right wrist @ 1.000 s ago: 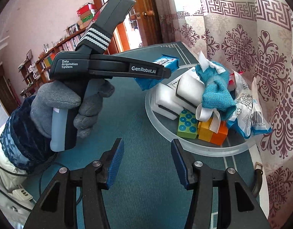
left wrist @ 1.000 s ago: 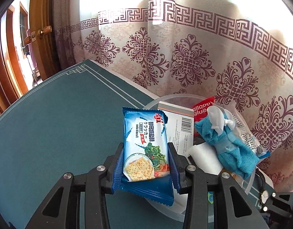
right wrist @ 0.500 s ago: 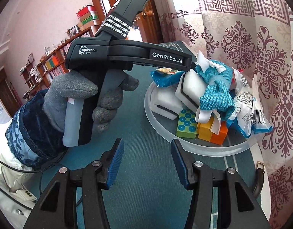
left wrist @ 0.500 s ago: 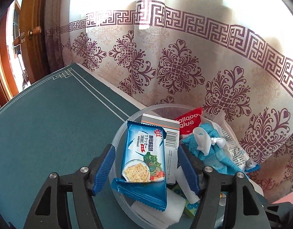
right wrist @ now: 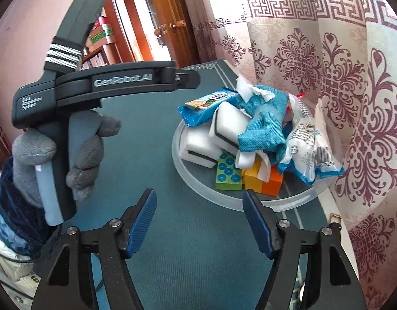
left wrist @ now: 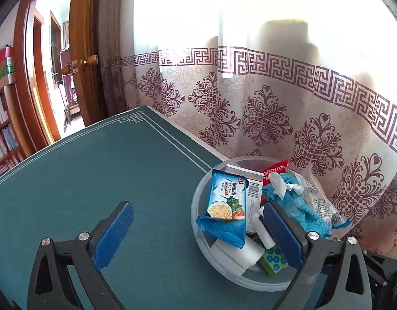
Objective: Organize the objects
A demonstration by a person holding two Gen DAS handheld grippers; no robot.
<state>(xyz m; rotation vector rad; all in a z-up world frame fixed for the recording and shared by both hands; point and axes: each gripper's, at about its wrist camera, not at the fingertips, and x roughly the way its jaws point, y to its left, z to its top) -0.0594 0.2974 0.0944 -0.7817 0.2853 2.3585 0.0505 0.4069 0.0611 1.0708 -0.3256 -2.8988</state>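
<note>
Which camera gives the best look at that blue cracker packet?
The left wrist view: the cracker packet lies face up atop the bowl, its printed front fully readable. The right wrist view shows only its edge and end, foreshortened.

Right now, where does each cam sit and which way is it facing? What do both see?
Left wrist: on the left hand-held gripper, looking down its fingers across the green table at the bowl by the curtain; jaws opening, nothing between the pads.
Right wrist: on the right hand-held gripper, aimed at the bowl from the near side; jaws opening, empty. The gloved left hand shows.
Shared: bowl, cracker pack, blue cloth, curtain, table.
</note>
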